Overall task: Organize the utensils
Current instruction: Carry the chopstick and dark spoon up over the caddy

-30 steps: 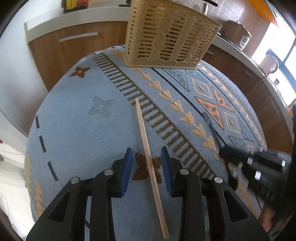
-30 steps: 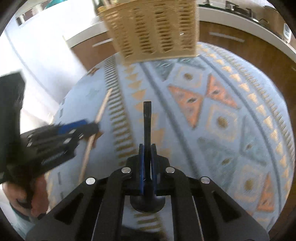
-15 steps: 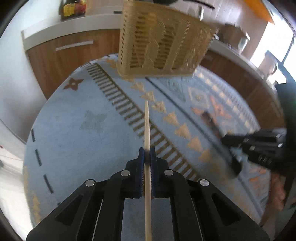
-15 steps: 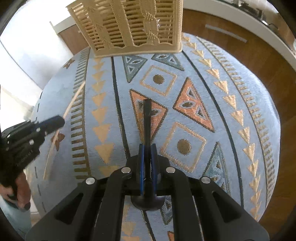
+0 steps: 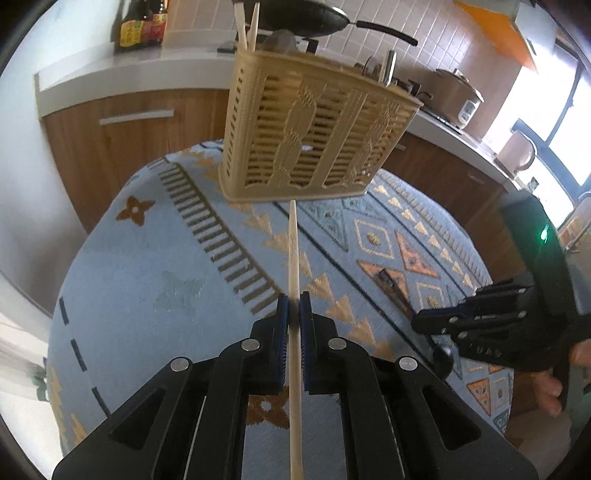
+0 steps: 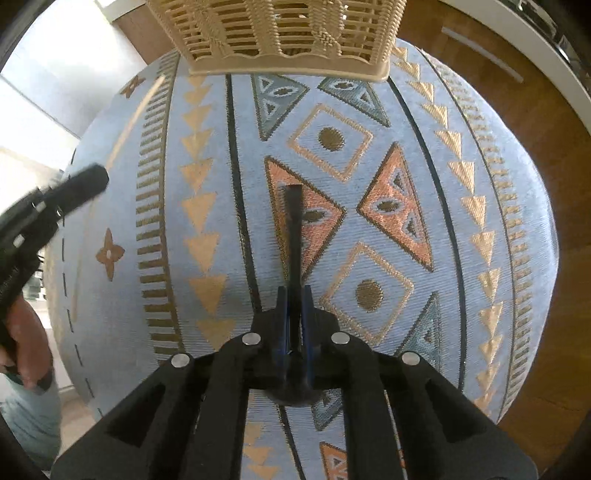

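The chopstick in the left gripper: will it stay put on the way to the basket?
Probably stiff: the chopstick runs straight beyond the fingers. It looks light and thin. Smooth wood in a narrow pinch may pivot or slide, so go gently toward the basket.

a home kitchen: wood-fronted cabinets (image 5: 122, 147) under a white counter (image 5: 122, 72), a tiled wall (image 5: 436, 22), sauce bottles (image 5: 142, 24), a black pan (image 5: 306, 18) and a rice cooker (image 5: 458, 98), with a patterned cloth (image 5: 155, 266) over the table.
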### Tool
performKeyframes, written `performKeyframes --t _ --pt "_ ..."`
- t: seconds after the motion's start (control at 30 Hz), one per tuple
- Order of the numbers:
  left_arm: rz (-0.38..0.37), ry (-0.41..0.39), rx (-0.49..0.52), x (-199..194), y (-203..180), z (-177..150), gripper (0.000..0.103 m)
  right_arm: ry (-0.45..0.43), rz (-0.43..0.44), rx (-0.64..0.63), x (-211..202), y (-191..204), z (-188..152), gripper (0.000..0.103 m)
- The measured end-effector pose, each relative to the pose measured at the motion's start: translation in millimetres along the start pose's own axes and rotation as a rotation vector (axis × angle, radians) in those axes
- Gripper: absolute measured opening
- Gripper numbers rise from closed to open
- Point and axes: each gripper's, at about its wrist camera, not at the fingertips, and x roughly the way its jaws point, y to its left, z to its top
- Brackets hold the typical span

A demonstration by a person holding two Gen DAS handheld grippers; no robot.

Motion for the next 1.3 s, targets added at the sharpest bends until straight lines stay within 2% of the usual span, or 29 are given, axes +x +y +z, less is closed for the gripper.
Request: performKeyframes --t 0.1,0.17,0.3,0.47,0.53,0.63,0.67,0.73,0.83,0.9,0.97,1.17,1.3 --pt "0.005 -0.045 -0.007 -11.2 -0.4 6.3 0.004 -0.056 0.072 0.007 -11.0 -1.2 -3.5 0.005" --pt "-0.003 -0.119 -0.023 -28.9 2.7 17.6 0.004 -0.143 0.110 0.009 -30.6 -4.2 1.9 0.005" --pt "-0.039 -0.288 -0.055 -67.5 4.4 50.1 0.004 -0.362 0.189 0.007 -84.3 -7.1 18.3 0.005" --pt "-0.118 -0.394 -0.063 -87.1 1.2 90.0 0.004 -0.655 0.216 0.009 -141.8 -9.4 31.9 0.005" --pt "-0.115 -0.462 -0.043 -91.0 -5.5 104.4 0.004 -0.759 0.197 0.016 -160.7 -12.6 39.9 0.005" --pt "-0.164 -0.552 -0.033 -94.3 -12.4 121.7 0.004 -0.899 0.133 0.012 -174.5 -9.7 56.8 0.005" --pt "-0.173 -0.605 -0.022 -95.3 -15.9 126.9 0.004 -0.938 0.122 0.004 -177.5 -7.2 60.1 0.005" --pt "-0.136 -0.707 0.008 -96.4 -24.3 131.1 0.004 -1.028 0.076 -0.009 -180.4 -5.3 70.7 0.005" --pt "-0.078 -0.838 0.027 -90.4 -33.4 136.6 0.004 -1.100 0.045 -0.011 -185.4 2.7 76.8 0.005" --pt "-0.033 -0.889 0.016 -82.2 -36.8 141.6 0.004 -1.113 0.048 -0.007 -176.5 5.0 83.2 0.005" --pt "-0.034 -0.898 -0.009 -72.8 -35.1 146.9 0.004 -1.119 0.045 -0.015 -170.9 8.1 92.9 0.005" --pt "0.121 -0.948 0.029 -41.6 -39.3 150.5 0.004 -1.108 0.066 -0.008 -147.4 -0.5 109.8 0.005" --pt "0.166 -0.943 0.040 -21.8 -29.4 149.1 0.004 -1.064 0.121 0.021 -131.1 -13.9 120.0 0.005"
